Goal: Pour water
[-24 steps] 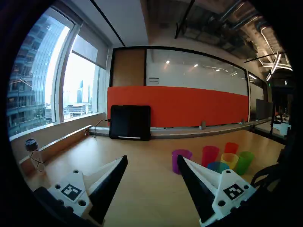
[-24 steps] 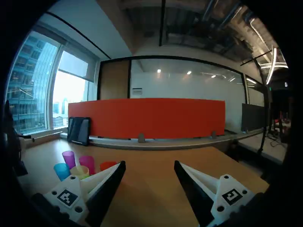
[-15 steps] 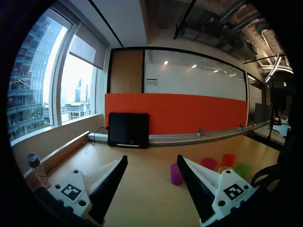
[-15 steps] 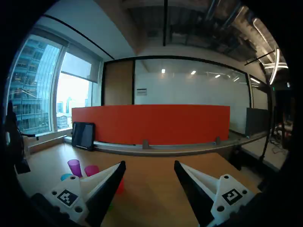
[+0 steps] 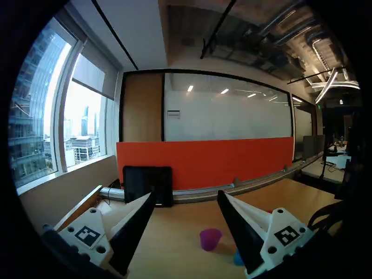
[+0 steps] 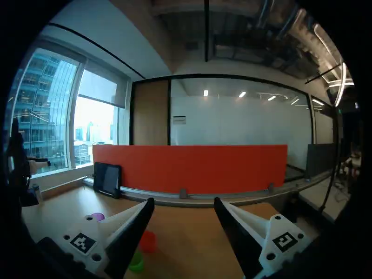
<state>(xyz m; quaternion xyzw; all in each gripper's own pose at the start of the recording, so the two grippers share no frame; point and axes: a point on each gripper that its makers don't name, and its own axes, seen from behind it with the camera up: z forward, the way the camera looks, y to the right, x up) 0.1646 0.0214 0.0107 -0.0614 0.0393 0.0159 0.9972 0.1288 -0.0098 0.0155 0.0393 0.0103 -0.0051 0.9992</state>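
In the left gripper view my left gripper (image 5: 186,200) is open and holds nothing, raised above the wooden table (image 5: 181,242). A purple cup (image 5: 210,239) stands upright on the table below and between the fingers, and a blue cup (image 5: 237,258) peeks out beside the right finger. In the right gripper view my right gripper (image 6: 183,207) is open and empty too. A red cup (image 6: 148,242) and a green cup (image 6: 136,261) sit by its left finger, with a purple cup's rim (image 6: 97,216) farther left.
A black tablet (image 5: 148,184) leans against the orange partition (image 5: 204,162) at the table's back edge. Large windows (image 5: 42,121) run along the left. A dark stand (image 6: 21,172) rises at the left of the right gripper view. More desks lie off to the right.
Both grippers have tilted or risen upward, so the cups have slid down toward the bottom of each view and several are now hidden behind the fingers. Both stay open.
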